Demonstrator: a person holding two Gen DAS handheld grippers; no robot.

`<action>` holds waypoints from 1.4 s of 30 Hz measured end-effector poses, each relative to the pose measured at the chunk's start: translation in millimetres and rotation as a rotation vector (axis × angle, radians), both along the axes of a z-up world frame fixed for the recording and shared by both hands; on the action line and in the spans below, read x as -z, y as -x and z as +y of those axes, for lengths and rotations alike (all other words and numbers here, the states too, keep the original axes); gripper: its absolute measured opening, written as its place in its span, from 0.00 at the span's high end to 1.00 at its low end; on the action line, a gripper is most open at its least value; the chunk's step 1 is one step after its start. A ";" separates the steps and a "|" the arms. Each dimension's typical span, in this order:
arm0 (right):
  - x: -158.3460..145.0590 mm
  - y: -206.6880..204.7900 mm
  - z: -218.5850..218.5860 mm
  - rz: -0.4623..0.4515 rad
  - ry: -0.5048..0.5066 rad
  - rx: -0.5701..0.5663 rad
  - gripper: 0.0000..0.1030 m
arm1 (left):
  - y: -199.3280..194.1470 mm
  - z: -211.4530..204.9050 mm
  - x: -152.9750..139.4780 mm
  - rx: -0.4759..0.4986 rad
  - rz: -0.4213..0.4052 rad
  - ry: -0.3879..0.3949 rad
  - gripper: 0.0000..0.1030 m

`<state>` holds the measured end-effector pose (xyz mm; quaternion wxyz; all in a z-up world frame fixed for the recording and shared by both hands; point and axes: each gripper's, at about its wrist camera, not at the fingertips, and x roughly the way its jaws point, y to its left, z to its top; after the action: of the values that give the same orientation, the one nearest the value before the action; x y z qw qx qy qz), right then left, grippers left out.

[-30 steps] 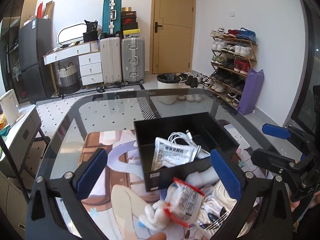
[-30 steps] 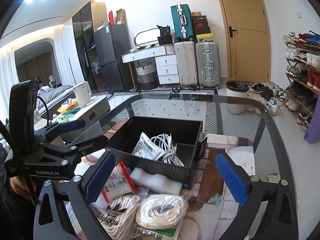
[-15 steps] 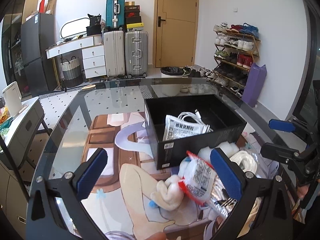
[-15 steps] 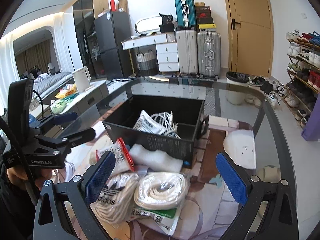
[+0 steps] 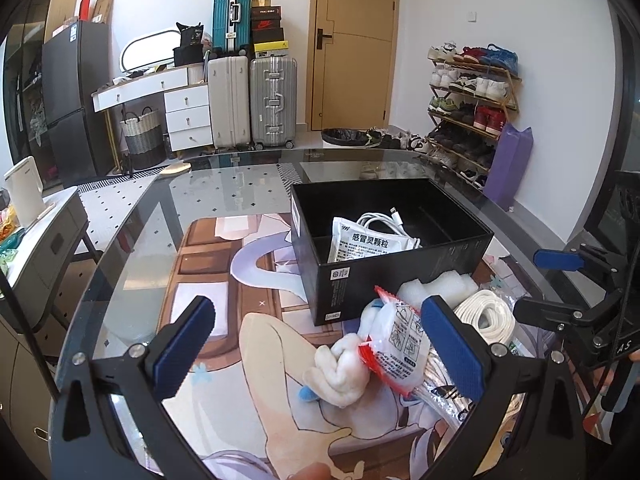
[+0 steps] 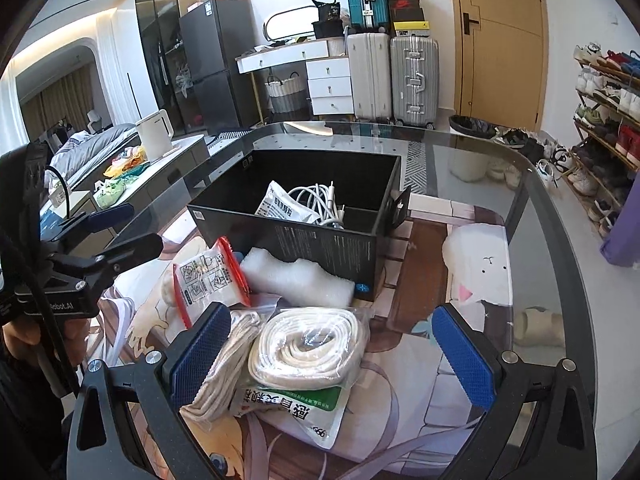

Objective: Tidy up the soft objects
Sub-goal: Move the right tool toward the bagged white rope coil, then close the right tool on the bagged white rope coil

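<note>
Both cameras sit farther back from open black cardboard box point(image 5: 390, 248) than second ago; pile of soft items now fuller in view. Left gripper point(image 5: 316, 346) level, blue pads wide apart, empty, aimed at red-edged clear packet point(image 5: 394, 346), long axis tilted up-left, leaning on box front. Right gripper point(image 6: 334, 354) spread, empty, over bagged white rope coil point(image 6: 310, 346) on glass table point(image 6: 532, 216).
</note>
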<state>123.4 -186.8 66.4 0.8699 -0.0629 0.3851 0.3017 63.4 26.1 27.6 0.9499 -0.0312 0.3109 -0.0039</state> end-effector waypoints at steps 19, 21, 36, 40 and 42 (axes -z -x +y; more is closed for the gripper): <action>26.3 4.9 17.0 0.043 0.111 -0.068 0.01 | -4.9 -6.1 14.1 0.068 0.076 -0.025 0.00; 28.6 5.4 18.5 0.046 0.122 -0.076 0.01 | -4.8 -5.0 15.0 0.077 0.086 -0.007 0.00; 44.6 8.9 32.3 0.076 0.162 -0.115 0.01 | -2.3 -16.7 17.4 0.128 0.115 -0.038 0.00; 47.6 7.6 36.2 0.071 0.170 -0.100 0.01 | -3.1 -16.9 18.6 0.130 0.118 -0.040 0.00; 49.6 7.0 38.7 0.071 0.180 -0.100 0.01 | -3.3 -16.7 18.8 0.130 0.120 -0.040 0.00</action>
<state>116.4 -148.1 16.8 0.8304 -0.1492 0.4378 0.3108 66.7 9.4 8.9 0.9278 0.0080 0.3686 -0.0574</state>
